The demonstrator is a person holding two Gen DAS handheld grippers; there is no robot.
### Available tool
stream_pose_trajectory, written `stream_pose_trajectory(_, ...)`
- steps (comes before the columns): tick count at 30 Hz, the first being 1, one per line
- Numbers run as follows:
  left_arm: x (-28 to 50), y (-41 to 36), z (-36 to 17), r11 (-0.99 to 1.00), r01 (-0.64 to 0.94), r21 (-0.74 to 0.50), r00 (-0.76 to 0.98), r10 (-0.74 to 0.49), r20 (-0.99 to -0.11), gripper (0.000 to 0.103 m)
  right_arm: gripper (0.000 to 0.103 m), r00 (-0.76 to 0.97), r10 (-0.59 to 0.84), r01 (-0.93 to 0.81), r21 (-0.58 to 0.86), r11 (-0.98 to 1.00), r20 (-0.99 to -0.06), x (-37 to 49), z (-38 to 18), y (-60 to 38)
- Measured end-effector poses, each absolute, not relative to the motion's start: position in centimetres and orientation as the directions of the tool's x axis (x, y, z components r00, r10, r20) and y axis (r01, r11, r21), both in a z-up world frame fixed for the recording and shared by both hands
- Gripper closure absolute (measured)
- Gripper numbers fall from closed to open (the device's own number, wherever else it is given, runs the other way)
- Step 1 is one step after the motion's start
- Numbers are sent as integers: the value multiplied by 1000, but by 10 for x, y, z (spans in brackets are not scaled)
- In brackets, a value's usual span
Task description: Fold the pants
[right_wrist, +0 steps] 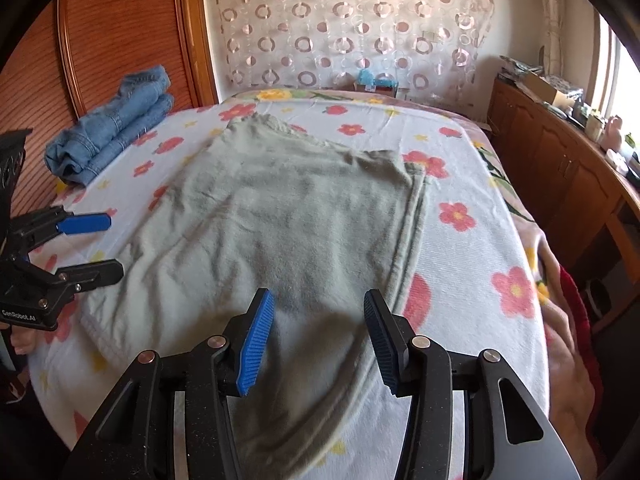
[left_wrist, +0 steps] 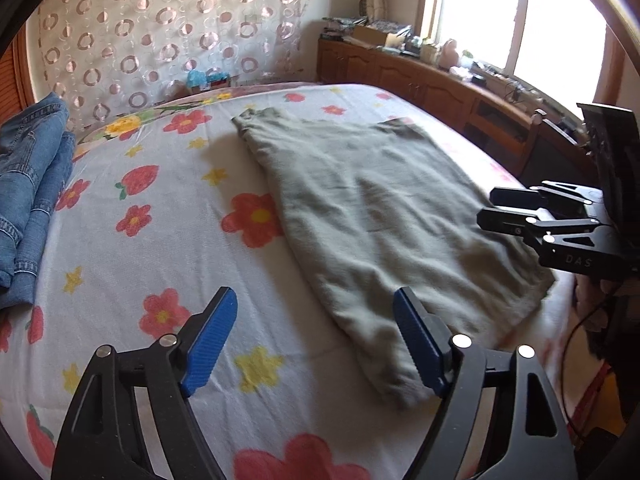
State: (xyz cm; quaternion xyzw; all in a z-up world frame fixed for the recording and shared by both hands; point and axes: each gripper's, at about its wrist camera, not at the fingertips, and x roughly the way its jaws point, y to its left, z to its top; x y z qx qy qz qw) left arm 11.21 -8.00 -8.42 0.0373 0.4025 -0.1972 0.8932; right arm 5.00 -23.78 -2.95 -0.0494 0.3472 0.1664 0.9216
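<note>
Grey-green pants (left_wrist: 372, 216) lie folded flat on the flowered bed; they also show in the right wrist view (right_wrist: 288, 224). My left gripper (left_wrist: 316, 344) is open and empty, hovering over the pants' near left corner. It also shows at the left edge of the right wrist view (right_wrist: 106, 246). My right gripper (right_wrist: 318, 340) is open and empty above the pants' near edge. It shows at the right of the left wrist view (left_wrist: 490, 206), beside the pants' right edge.
Folded blue jeans (left_wrist: 28, 200) lie at the bed's far left, also in the right wrist view (right_wrist: 116, 120). A flowered bedspread (left_wrist: 168, 240) covers the bed. A wooden cabinet (left_wrist: 440, 88) with clutter runs under the window at right. A wooden wardrobe (right_wrist: 112, 32) stands behind.
</note>
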Motion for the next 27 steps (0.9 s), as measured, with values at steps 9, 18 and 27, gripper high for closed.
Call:
stream_pose_trajectory(9,81,-82,-77,882,444,-159,564,-413,-715,51,65,716,314,-336,87,938,-623,-9,-26,-260)
stream_pose_trajectory(18,76,-84,-88,878,449,-166,539,-415,-733,62,66,696,315,-302,134,944,-645,-20,-36,-265)
stream_pose_trajectory(27,74,-84,-93,881,444,-163,535,-407,-740,62,66,683,330,-295,167,941,-652,-16,-44,-262)
